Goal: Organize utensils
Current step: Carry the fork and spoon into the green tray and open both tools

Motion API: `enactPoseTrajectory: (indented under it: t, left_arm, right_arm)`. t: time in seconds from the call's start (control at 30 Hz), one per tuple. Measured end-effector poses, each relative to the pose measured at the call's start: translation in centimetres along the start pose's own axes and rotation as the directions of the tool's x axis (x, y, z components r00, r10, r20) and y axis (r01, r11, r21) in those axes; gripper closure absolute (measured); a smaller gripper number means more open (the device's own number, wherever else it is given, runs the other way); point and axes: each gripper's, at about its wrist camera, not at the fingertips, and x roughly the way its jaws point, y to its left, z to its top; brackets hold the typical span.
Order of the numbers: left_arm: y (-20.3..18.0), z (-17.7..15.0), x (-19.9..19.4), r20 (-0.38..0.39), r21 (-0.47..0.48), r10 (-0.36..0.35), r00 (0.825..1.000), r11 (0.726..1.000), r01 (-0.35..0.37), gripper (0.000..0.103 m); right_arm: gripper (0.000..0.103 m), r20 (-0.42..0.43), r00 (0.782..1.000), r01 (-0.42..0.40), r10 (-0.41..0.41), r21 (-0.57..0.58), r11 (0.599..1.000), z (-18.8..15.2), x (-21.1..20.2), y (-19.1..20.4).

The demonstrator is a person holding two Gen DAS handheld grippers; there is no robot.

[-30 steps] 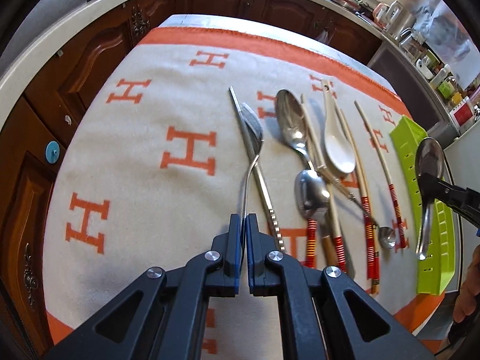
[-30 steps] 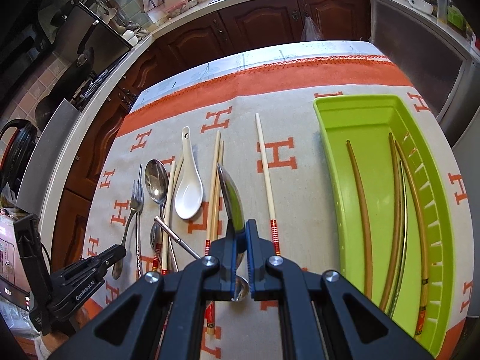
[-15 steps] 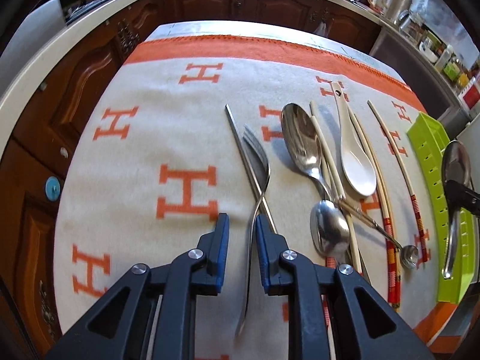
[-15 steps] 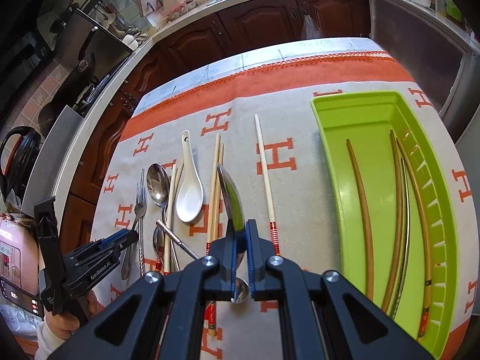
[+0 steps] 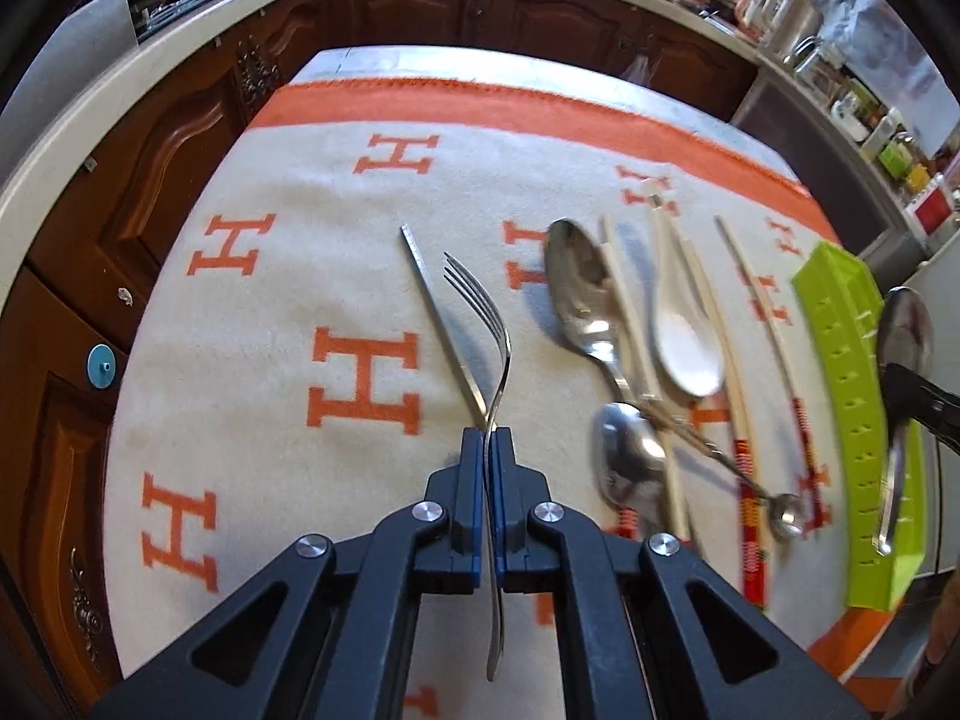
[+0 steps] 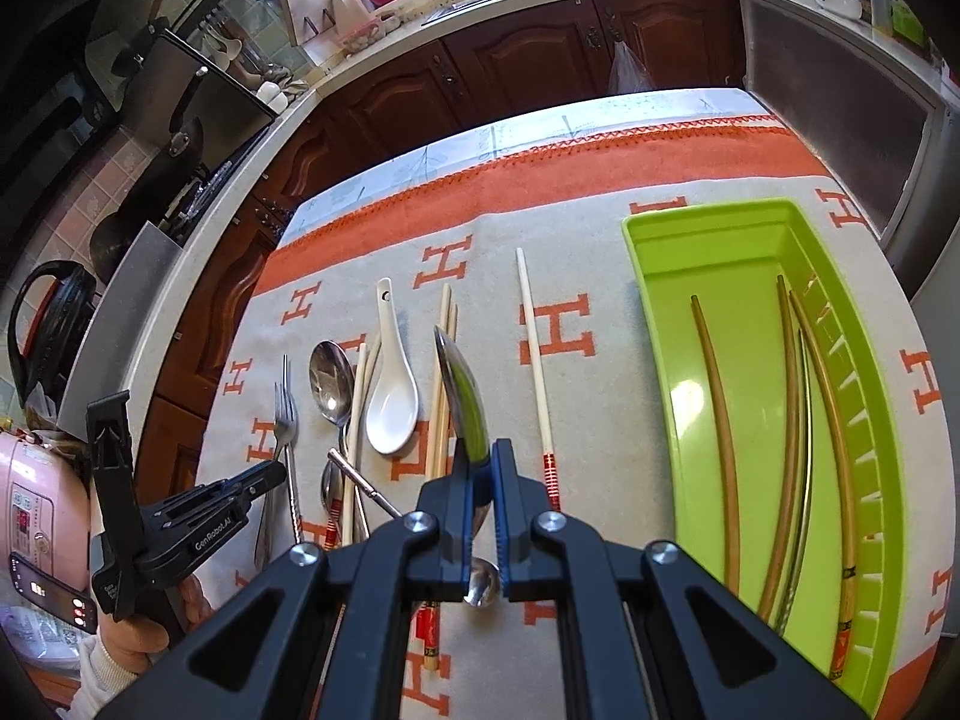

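My left gripper [image 5: 487, 438] is shut on the handle of a steel fork [image 5: 480, 300], whose tines point away over the cloth. The same gripper [image 6: 273, 471] and fork [image 6: 285, 417] show at the lower left of the right wrist view. My right gripper [image 6: 483, 459] is shut on a metal spoon [image 6: 462, 384], held above the cloth to the left of the green tray [image 6: 639, 234]. On the cloth lie a large spoon [image 5: 576, 288], a white ceramic spoon [image 5: 684, 342], a smaller spoon [image 5: 630, 462], a thin metal stick [image 5: 438, 312] and red-banded chopsticks [image 5: 750, 480].
The green tray holds several chopsticks [image 6: 717, 396] lengthwise. The cream cloth with orange H marks [image 5: 360, 378] covers the table. Dark wood cabinets [image 6: 540, 60] and a counter ring the table. A pink appliance [image 6: 36, 510] and a person's hand [image 6: 132, 642] are at the lower left.
The left gripper opened around the fork, slid further up its handle and shut on it again. The right gripper kept its hold on the spoon and stayed put.
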Motion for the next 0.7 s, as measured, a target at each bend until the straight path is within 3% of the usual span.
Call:
enactPoseTrajectory:
  t: [0.2, 0.27, 0.5, 0.7]
  left_arm:
    - [-3.0, 0.2, -4.1, 0.044, 0.017, -0.081, 0.996, 0.997, 0.08, 0.103]
    - [-5.8, 0.4, -5.4, 0.051, 0.061, -0.125, 0.991, 0.991, 0.122, 0.103]
    - [-17.6, 1.1, -6.6, 0.011, 0.207, -0.296, 0.955, 0.935, 0.287, 0.103]
    - [-24.7, 1.4, -4.1, -0.039, 0.222, -0.331, 0.943, 0.917, 0.331, 0.103]
  right_arm:
    - [0.098, 0.024, 0.999, -0.028, 0.027, 0.027, 0.999, 0.1, -2.1, -1.6]
    - [0.098, 0.039, 0.999, -0.014, 0.013, 0.034, 0.999, 0.1, -3.0, -2.4]
    - [0.098, 0.074, 0.989, 0.121, -0.125, 0.055, 0.991, 0.0, -5.9, -7.1]
    - [0.098, 0.03, 0.971, 0.235, -0.236, 0.017, 0.972, -0.9, -6.4, -10.4]
